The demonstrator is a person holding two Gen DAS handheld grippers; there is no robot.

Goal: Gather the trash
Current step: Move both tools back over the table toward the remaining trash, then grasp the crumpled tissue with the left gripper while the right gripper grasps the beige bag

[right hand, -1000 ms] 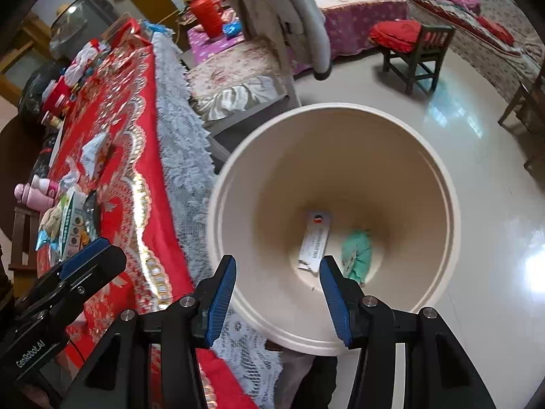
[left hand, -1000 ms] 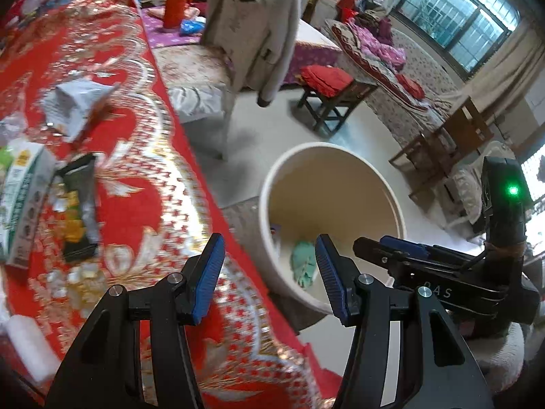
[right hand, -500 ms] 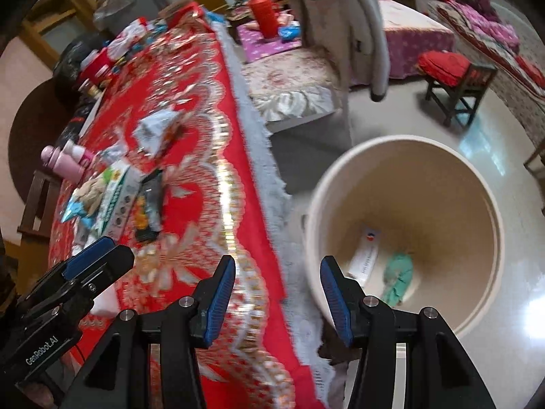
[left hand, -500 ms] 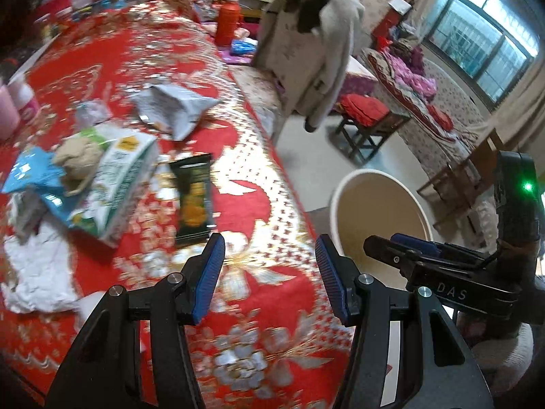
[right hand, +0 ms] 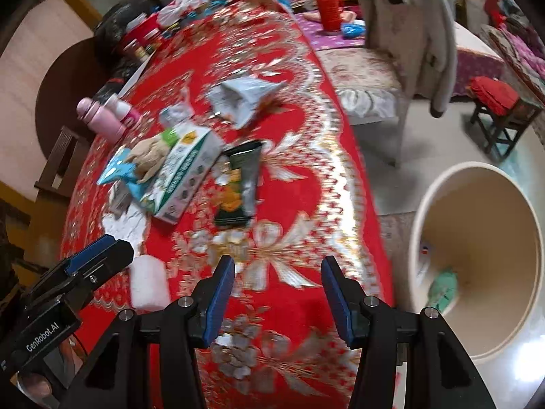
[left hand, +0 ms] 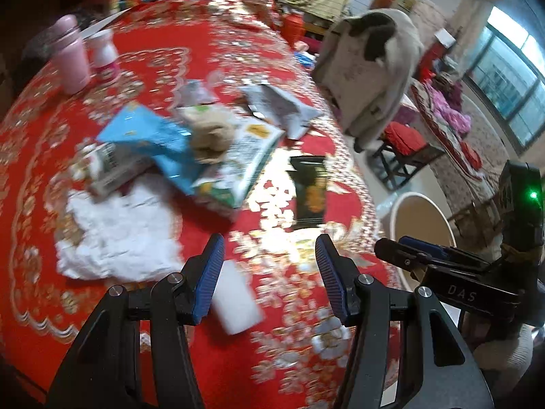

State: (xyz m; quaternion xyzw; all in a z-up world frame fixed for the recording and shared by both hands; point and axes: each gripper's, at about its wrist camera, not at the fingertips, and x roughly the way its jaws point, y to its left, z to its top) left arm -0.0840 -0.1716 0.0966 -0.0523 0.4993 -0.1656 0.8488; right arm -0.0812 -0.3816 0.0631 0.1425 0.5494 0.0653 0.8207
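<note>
So both my claws hang over the counter [left hand: 259,68] w/ its red and gold cloth, jaws apart, nothing between them. Left claw [left hand: 269,272] sits above a bare patch of cloth, right claw [right hand: 277,289] nearer the counter's edge.

Trash is bunched mid-counter, all a bit blurred:
- black snack wrapper [left hand: 310,191] w/ orange print, lying flat, closest to my claws, apart from the rest.
- green and white carton [left hand: 238,167] on its side, just left of the wrapper.
- light blue packet [left hand: 153,136] overlapping the carton, w/ a crumpled brownish wad [left hand: 211,136] on top of both.
- torn grey-white pouch [left hand: 279,105] farther back, open mouth showing in the right wrist view.
- crumpled white tissue [left hand: 115,231] spread flat at the near left, a small printed pack [left hand: 109,167] at its far edge.
- white foam block [left hand: 235,296] right by my left claw's left finger.

Cream bin [right hand: 477,255] stands on the floor past the counter's edge; inside it, 1 green scrap [right hand: 442,286] and a white slip. 2 pink bottles [left hand: 73,58] stand at the far left.
</note>
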